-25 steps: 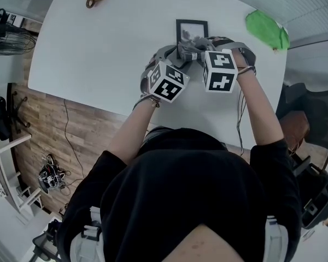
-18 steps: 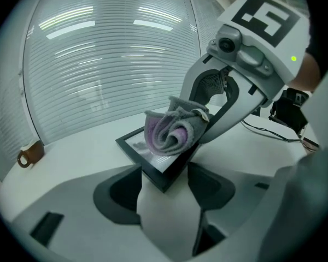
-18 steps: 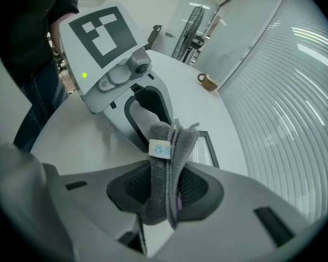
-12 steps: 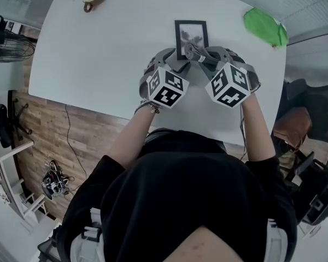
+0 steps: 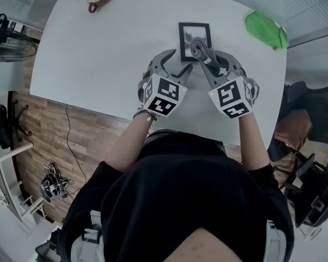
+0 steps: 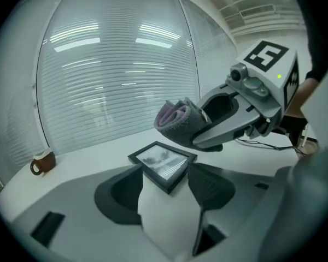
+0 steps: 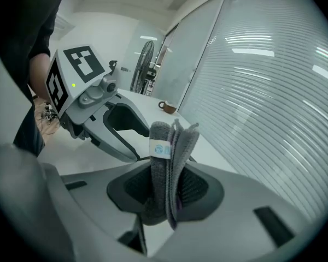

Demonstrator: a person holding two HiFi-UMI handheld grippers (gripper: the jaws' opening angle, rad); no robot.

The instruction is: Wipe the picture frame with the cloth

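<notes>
Cloth (image 7: 168,157), grey and folded, sits pinched in your right gripper (image 7: 165,192) over the picture frame (image 6: 163,164) flat on the table (image 5: 98,53), hiding part of its glass. Your left gripper (image 6: 165,189) gapes wide at the frame's near corner.

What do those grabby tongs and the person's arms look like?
The left tongs and right tongs are smooth grey plastic with curved arms and dark ribbed pads. Each carries a white cube printed with black square markers. The person wears a black short-sleeved shirt.
</notes>
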